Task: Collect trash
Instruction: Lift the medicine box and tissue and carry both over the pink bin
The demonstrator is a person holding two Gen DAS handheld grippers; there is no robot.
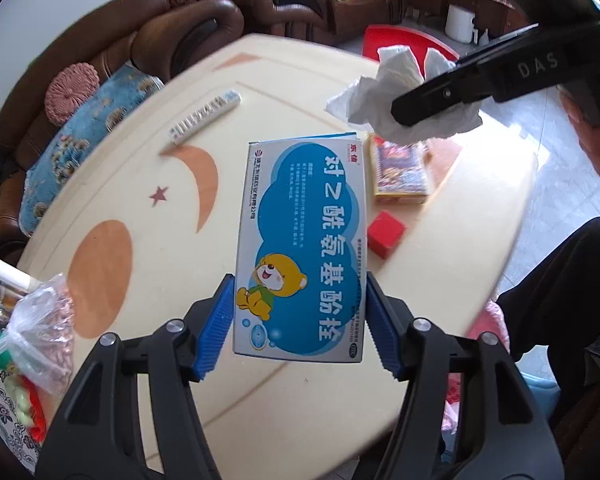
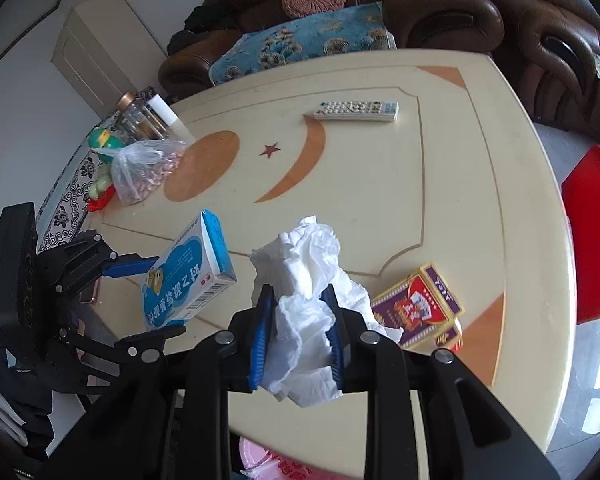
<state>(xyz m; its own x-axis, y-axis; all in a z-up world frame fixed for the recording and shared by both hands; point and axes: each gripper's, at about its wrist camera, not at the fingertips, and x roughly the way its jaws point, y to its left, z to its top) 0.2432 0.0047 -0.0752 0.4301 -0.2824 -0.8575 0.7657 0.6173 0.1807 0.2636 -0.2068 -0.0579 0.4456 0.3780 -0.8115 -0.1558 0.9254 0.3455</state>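
The left gripper point(image 1: 300, 320) has its blue pads clamped on the two long sides of a blue-and-white medicine box point(image 1: 300, 244), which hangs clear above the table point(image 1: 160, 360). The right gripper point(image 2: 298, 332) is nearly closed, pinching a crumpled white tissue point(image 2: 304, 280) that bulges out past both pads and is likewise off the tabletop.

By my reading, the task is midway: two pieces of trash are picked up, one per gripper, but neither has reached a bin. No bin shows plainly; something pink with red print point(image 2: 260, 460) sits below the near table edge and might be a bag for it, though I cannot tell.

Left on the table, counted: one purple-and-gold card pack point(image 2: 420, 304) on top of what looks like a second box, one small red block point(image 1: 386, 234), one white remote control point(image 2: 356, 111) and one clear plastic bag point(image 2: 144, 170) of pinkish contents at the far side. Whether any of these count as trash cannot be judged from the views. One brown leather sofa point(image 2: 440, 12) stands behind the table.
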